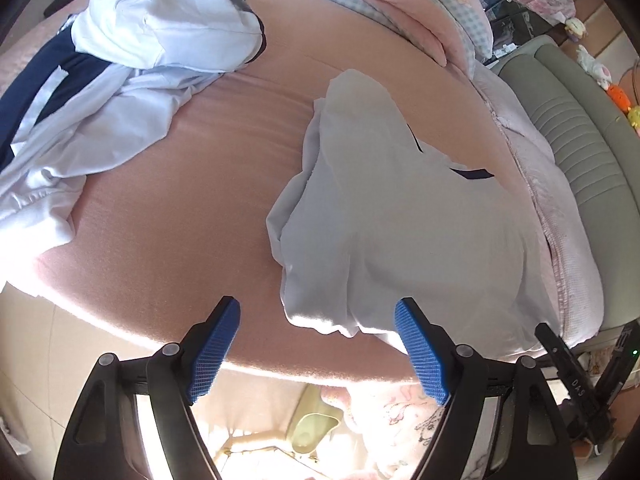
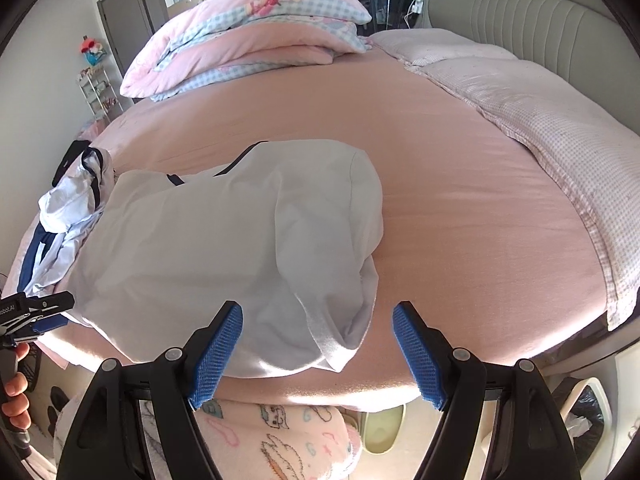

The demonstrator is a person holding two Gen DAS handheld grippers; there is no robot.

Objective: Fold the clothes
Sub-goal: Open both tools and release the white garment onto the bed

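Observation:
A white garment (image 1: 392, 216) with dark trim lies partly folded on the pink bed, near its front edge; it also shows in the right wrist view (image 2: 224, 232). My left gripper (image 1: 318, 312) is open and empty, just in front of the garment's near hem. My right gripper (image 2: 318, 316) is open and empty, with the garment's folded near corner between and just beyond its blue pads (image 2: 218, 352). A heap of unfolded white and navy clothes (image 1: 120, 80) lies at the bed's left; it also shows in the right wrist view (image 2: 68, 216).
The pink bed sheet (image 2: 460, 208) spreads to the right. Folded pink quilts (image 2: 256, 36) lie at the back. A checked blanket (image 2: 540, 112) runs along the padded headboard (image 2: 520, 12). The left gripper (image 2: 36, 312) shows at the right wrist view's left edge.

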